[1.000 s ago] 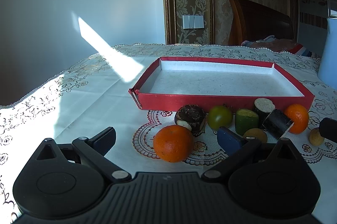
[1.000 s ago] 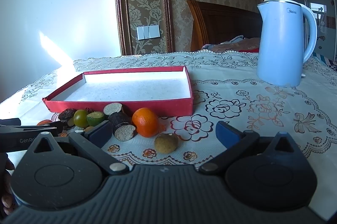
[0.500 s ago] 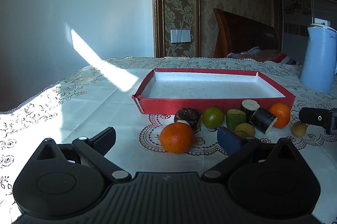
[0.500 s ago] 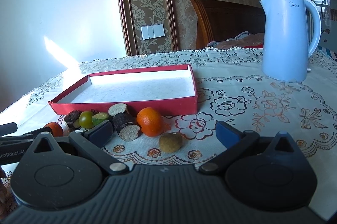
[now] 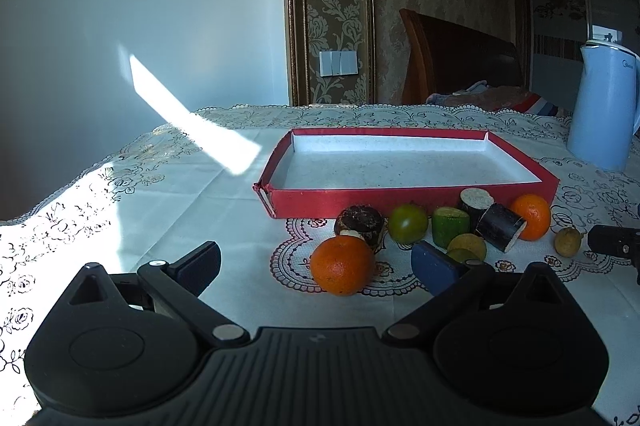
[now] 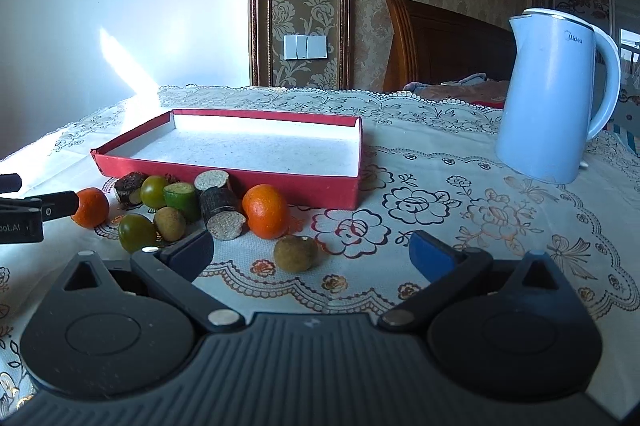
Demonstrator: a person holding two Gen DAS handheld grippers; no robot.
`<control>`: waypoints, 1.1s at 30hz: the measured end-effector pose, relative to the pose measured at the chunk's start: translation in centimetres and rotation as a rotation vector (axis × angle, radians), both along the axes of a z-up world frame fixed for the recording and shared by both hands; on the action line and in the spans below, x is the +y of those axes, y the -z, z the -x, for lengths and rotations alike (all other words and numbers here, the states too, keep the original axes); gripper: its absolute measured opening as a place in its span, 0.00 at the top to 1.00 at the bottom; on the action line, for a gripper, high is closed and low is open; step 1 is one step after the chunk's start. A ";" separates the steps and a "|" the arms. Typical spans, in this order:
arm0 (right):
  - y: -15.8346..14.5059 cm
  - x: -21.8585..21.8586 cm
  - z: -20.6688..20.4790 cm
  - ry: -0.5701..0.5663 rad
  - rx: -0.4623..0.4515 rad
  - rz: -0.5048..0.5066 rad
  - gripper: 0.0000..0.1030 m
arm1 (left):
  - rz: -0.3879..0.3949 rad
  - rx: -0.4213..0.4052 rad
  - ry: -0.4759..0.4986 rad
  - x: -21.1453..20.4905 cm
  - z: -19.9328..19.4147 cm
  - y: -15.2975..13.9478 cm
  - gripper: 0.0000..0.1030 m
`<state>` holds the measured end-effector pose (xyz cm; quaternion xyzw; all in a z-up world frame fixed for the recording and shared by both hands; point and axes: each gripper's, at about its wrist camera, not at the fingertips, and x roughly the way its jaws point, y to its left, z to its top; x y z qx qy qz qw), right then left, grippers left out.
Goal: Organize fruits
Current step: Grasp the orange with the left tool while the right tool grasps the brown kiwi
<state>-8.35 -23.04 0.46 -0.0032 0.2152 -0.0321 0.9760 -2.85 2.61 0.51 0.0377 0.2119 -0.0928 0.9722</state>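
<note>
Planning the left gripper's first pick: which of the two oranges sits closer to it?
The orange at the left end of the fruit cluster, just ahead of the open left gripper. The other orange lies further right, against the red tray.

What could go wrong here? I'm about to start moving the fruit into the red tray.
The near orange is round and sits free on the cloth, so the open left tongs could nudge it rolling.

The fruits are crowded against the red tray, so a grab may knock neighbours.

The kettle stands near the right tongs.
</note>
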 end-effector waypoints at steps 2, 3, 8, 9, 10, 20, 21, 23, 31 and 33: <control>0.0 -0.4 -0.6 -0.020 0.017 0.007 0.03 | 0.002 0.028 0.002 -0.3 -0.7 0.1 0.08; 0.0 -0.5 -0.8 -0.030 0.026 0.009 0.08 | 0.000 0.042 -0.001 -0.5 -1.1 0.3 0.12; 0.3 -0.8 -2.3 -0.075 0.070 -0.006 0.14 | -0.005 0.096 -0.001 -1.0 -2.1 1.2 0.30; 0.4 -0.7 -2.5 -0.083 0.078 -0.003 0.18 | -0.005 0.100 0.001 -1.0 -2.2 1.3 0.34; 0.5 -0.7 -2.8 -0.087 0.085 -0.001 0.19 | -0.002 0.104 0.004 -0.9 -2.2 1.3 0.34; 1.1 -0.8 -4.6 -0.119 0.157 -0.030 0.52 | -0.008 0.125 0.021 -1.2 -2.8 1.4 0.42; 1.1 -0.7 -4.8 -0.116 0.164 -0.027 0.56 | -0.006 0.124 0.022 -1.2 -2.8 1.4 0.42; 1.2 -0.7 -5.0 -0.116 0.174 -0.029 0.56 | -0.005 0.128 0.024 -1.2 -2.9 1.5 0.42; 1.5 -0.9 -5.5 -0.112 0.194 -0.045 0.62 | -0.006 0.150 0.025 -1.3 -3.5 1.7 0.42; 1.5 -0.9 -5.5 -0.114 0.195 -0.047 0.62 | -0.006 0.155 0.021 -1.3 -3.7 1.6 0.43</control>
